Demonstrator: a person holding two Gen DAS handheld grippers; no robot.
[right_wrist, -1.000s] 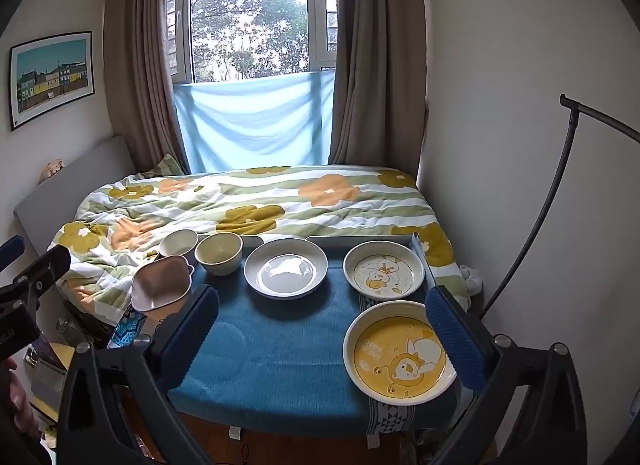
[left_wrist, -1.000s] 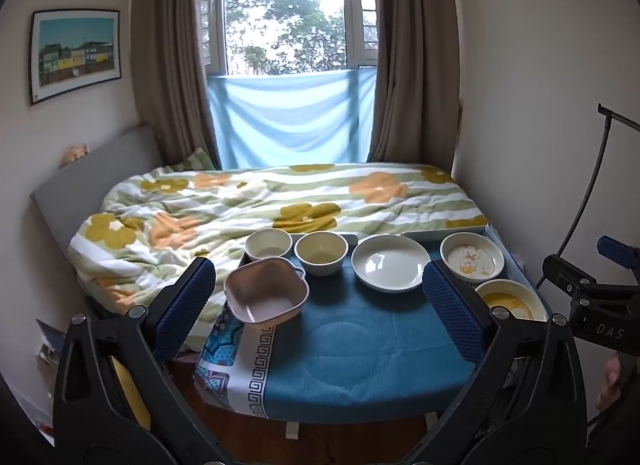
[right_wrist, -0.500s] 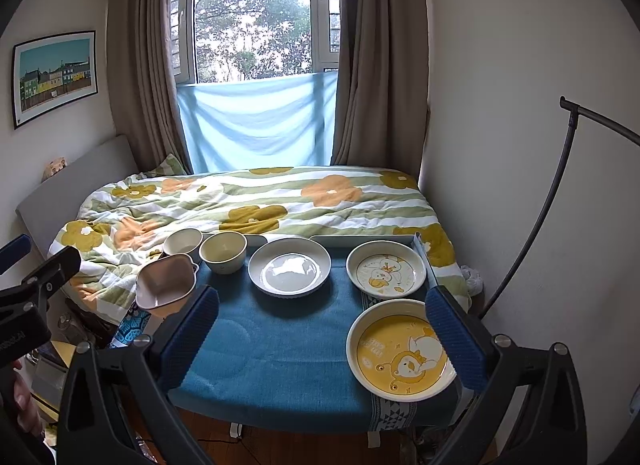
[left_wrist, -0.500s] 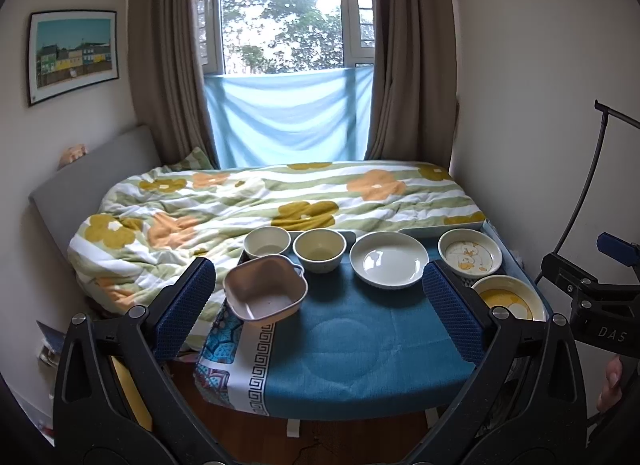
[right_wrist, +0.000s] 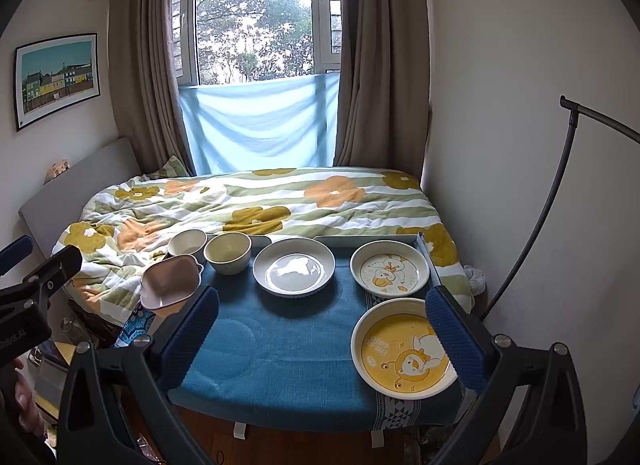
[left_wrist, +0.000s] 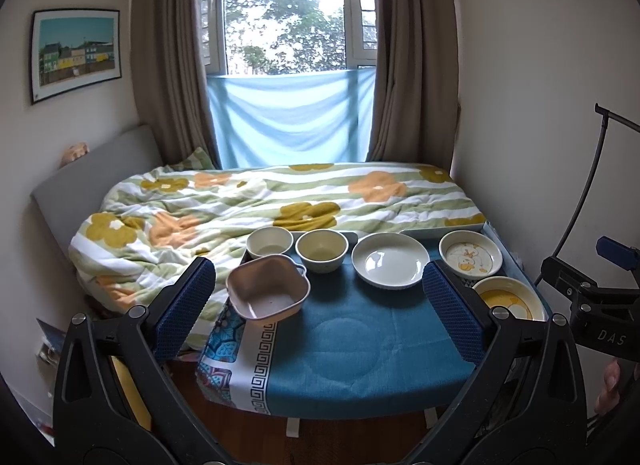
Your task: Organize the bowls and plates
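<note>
A small table with a blue cloth (left_wrist: 352,349) (right_wrist: 280,349) holds the dishes. On it are a pink square bowl (left_wrist: 267,288) (right_wrist: 170,283), a white bowl (left_wrist: 269,243) (right_wrist: 187,243), a cream bowl (left_wrist: 322,250) (right_wrist: 228,253), a plain white plate (left_wrist: 390,260) (right_wrist: 294,266), a white duck plate (left_wrist: 470,254) (right_wrist: 390,269) and a yellow duck plate (left_wrist: 508,299) (right_wrist: 404,349). My left gripper (left_wrist: 320,309) is open and empty above the table's near edge. My right gripper (right_wrist: 320,329) is open and empty, its right finger beside the yellow plate.
A bed with a flowered quilt (left_wrist: 260,205) lies right behind the table. A wall and a black curved stand (right_wrist: 548,201) are at the right. The right gripper's body (left_wrist: 592,305) shows at the left wrist view's right edge. A window with curtains is at the back.
Both grippers have drifted slightly; the table and dishes sit a little lower and farther in view. No dish has moved.
</note>
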